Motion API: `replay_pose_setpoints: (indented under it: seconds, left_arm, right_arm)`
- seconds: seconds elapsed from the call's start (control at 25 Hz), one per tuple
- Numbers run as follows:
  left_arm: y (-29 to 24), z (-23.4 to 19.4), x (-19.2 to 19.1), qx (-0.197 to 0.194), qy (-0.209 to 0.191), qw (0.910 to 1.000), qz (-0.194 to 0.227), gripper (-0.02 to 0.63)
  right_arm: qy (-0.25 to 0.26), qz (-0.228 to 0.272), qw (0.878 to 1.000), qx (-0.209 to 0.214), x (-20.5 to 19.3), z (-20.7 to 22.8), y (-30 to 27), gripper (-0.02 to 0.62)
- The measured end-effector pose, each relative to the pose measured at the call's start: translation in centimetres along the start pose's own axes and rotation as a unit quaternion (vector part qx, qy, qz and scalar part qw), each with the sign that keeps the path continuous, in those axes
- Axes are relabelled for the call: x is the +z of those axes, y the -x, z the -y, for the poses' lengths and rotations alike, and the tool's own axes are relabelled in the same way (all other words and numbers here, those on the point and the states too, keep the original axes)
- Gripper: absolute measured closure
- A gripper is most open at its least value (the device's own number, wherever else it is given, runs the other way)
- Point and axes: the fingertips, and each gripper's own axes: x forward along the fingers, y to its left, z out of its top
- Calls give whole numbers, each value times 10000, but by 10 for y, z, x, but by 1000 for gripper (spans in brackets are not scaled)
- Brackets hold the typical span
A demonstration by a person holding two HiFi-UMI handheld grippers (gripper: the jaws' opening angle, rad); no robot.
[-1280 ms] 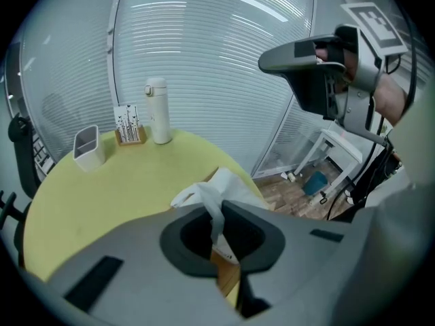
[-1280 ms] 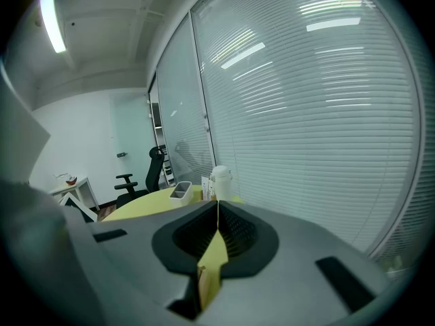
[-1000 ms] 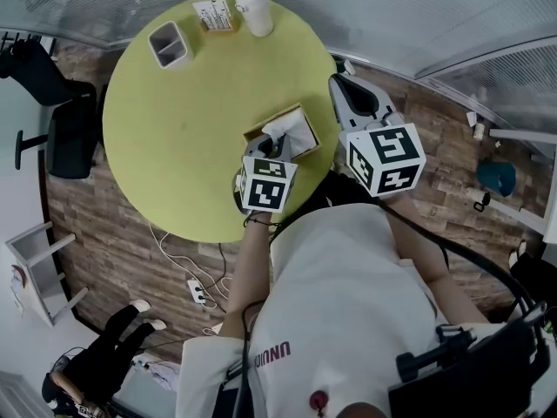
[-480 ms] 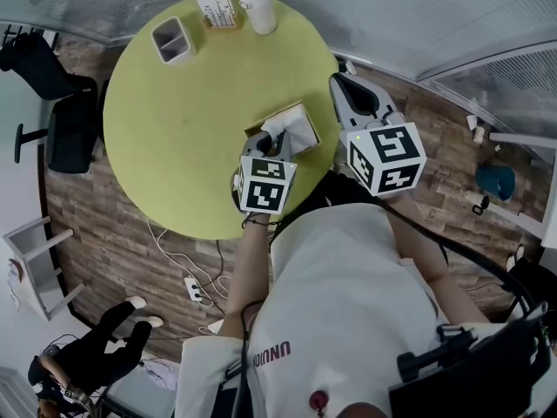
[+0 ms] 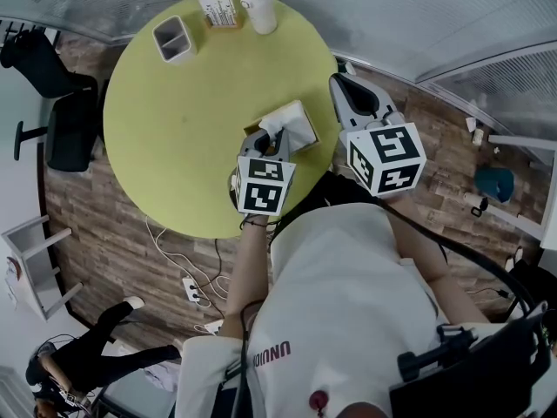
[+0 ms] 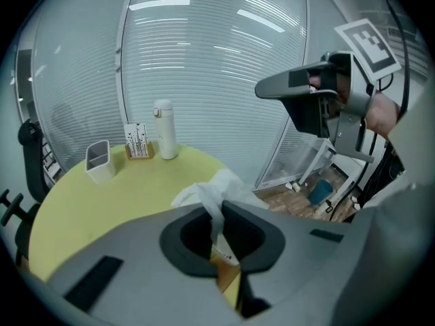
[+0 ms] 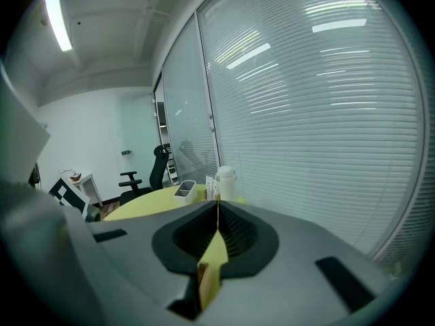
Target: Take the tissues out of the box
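A brown tissue box (image 5: 298, 126) sits near the right edge of the round yellow-green table (image 5: 174, 138). A white tissue (image 5: 273, 129) rises out of its top. My left gripper (image 5: 267, 140) is over the box's near-left side, shut on that tissue. In the left gripper view the tissue (image 6: 212, 194) bunches up between the jaws of the left gripper (image 6: 216, 214), with a corner of the box (image 6: 224, 258) below. My right gripper (image 5: 341, 87) hangs beyond the table's right edge, above the floor. In its own view the right gripper (image 7: 217, 212) is shut with nothing held.
At the table's far side stand a white bottle (image 5: 258, 7), a small card stand (image 5: 218, 12) and a grey two-slot holder (image 5: 172, 42). A black chair (image 5: 54, 103) is on the left. Cables and a power strip (image 5: 197, 290) lie on the floor. A person (image 5: 87, 364) is at lower left.
The left gripper, still shut on the tissue, has shifted only slightly. The right gripper has not moved. The person at lower left has moved.
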Motion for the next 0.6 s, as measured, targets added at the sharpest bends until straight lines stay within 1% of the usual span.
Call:
replay_pose_setpoints:
  seconds: [0.4,0.6]
  left_arm:
    - [12,-9,13,137,88,9996,243,588]
    - [18,-10,21,153,96,9989,430,588]
  right_arm:
    - [38,-25,10000,72,-1,-5,-2,575]
    - [63,-50,9999,100,-2,-7,-3,575]
